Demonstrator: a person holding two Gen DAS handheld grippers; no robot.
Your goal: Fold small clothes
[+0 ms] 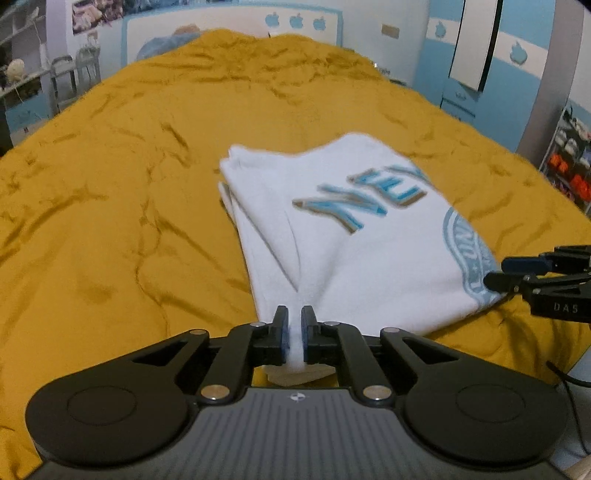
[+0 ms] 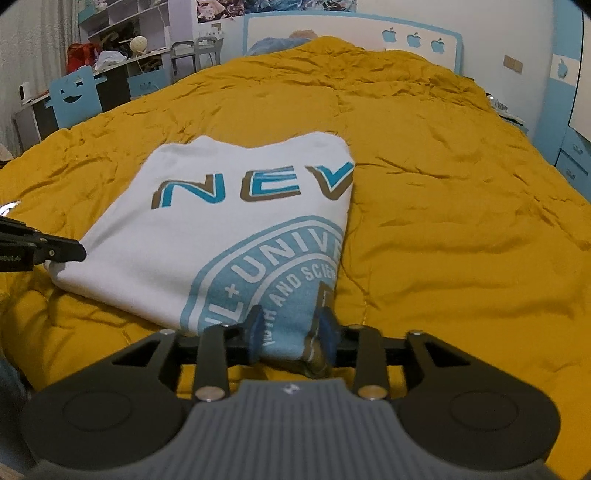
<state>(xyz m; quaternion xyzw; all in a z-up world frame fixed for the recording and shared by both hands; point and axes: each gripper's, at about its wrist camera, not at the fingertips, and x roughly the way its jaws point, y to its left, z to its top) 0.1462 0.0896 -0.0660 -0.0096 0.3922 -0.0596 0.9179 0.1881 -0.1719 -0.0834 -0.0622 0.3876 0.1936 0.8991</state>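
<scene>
A white T-shirt (image 1: 351, 236) with blue "NEV" lettering and a round light-blue emblem lies folded into a narrow panel on the mustard bedspread (image 1: 110, 192). It also shows in the right wrist view (image 2: 207, 229). My left gripper (image 1: 294, 332) is shut on the shirt's near left corner. My right gripper (image 2: 291, 332) is shut on the near right corner, over the emblem print. Each gripper shows at the edge of the other's view, the right gripper (image 1: 506, 273) at the right and the left gripper (image 2: 74, 251) at the left.
The mustard bedspread (image 2: 443, 221) is wrinkled and stretches far to a blue-and-white headboard (image 2: 351, 33). A desk with shelves and a blue chair (image 2: 74, 99) stand at the bed's left. Blue cabinets (image 1: 461, 92) stand at its right.
</scene>
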